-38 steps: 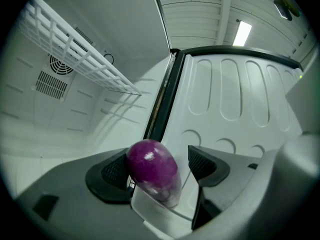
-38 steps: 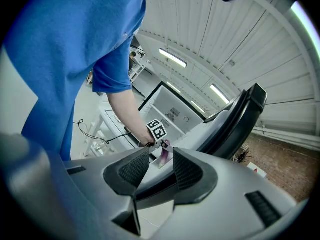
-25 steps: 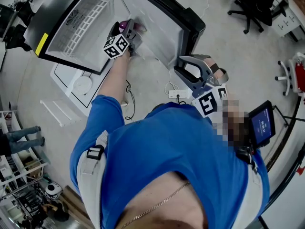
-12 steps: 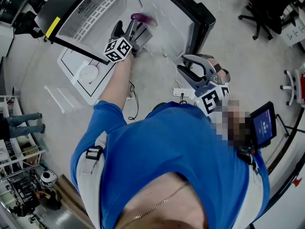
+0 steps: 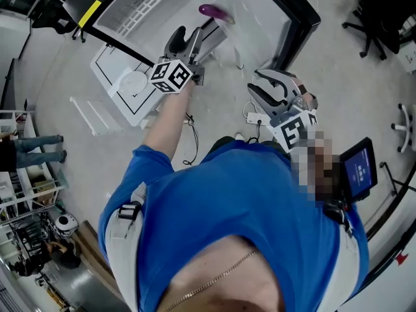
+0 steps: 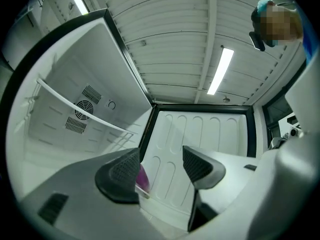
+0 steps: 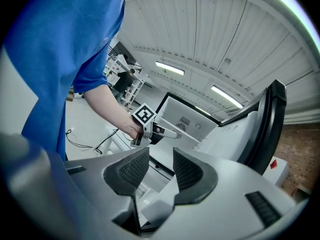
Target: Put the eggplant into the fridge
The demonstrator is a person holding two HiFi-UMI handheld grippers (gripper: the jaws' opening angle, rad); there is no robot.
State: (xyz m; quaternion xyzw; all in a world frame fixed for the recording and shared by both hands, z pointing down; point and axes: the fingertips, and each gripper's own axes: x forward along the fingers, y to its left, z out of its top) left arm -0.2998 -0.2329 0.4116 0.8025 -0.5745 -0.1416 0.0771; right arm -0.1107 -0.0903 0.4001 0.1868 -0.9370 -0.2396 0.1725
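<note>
Eggplant (image 5: 214, 12) in fridge (image 5: 143, 8), long axis left-right, left gripper (image 6: 161, 166) fingers empty, apart, just narrowing, right gripper (image 7: 161, 169) fingers apart, empty

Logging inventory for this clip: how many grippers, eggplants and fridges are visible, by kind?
Grey handheld two-jaw grippers: 2 (left gripper, jaws have just closed a little, nothing between them; right gripper)
Purple eggplant: 1
White open fridge with black frame: 1
Total: 4
</note>
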